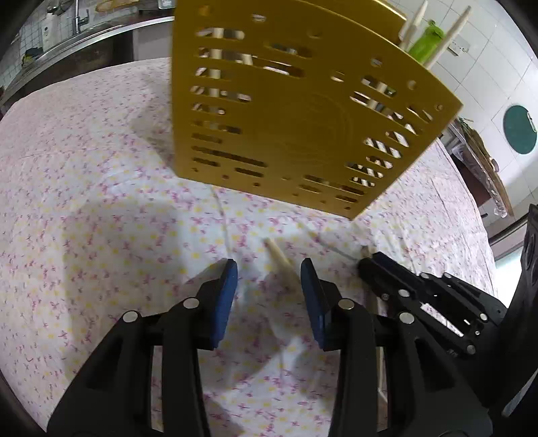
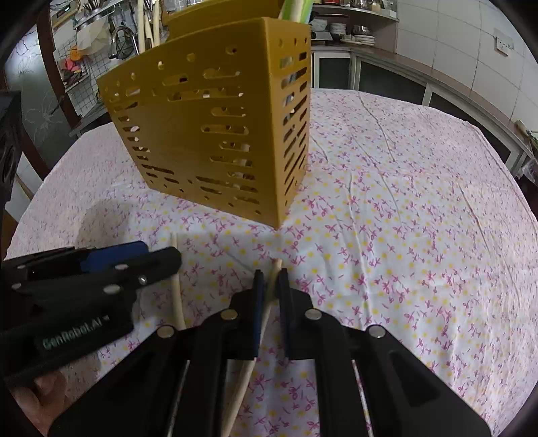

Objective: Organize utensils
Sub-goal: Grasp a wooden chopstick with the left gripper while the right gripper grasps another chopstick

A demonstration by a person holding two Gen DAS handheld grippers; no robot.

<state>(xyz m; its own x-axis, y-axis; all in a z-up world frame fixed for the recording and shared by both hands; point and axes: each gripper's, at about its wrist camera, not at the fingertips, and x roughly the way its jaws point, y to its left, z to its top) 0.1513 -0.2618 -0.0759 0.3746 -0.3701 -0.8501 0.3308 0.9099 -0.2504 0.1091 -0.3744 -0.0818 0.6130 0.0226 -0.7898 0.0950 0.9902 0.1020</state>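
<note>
A yellow slotted utensil holder (image 1: 296,111) stands on the flowered tablecloth, with pale chopsticks and a green utensil (image 1: 427,40) sticking out of its top. It also shows in the right wrist view (image 2: 215,134). My left gripper (image 1: 269,269) is open, its blue pads either side of a pale chopstick (image 1: 280,260) lying on the cloth. My right gripper (image 2: 271,277) is shut on another chopstick (image 2: 265,319), low over the cloth in front of the holder. The right gripper shows in the left wrist view (image 1: 373,260), and the left gripper in the right wrist view (image 2: 144,252) over the first chopstick (image 2: 176,285).
The flowered tablecloth (image 2: 403,201) covers a round table. A kitchen counter with a sink (image 1: 77,37) lies behind. Shelves with dishes (image 2: 346,30) and cabinets run along the far wall. A dark chair (image 2: 10,141) stands at the left edge.
</note>
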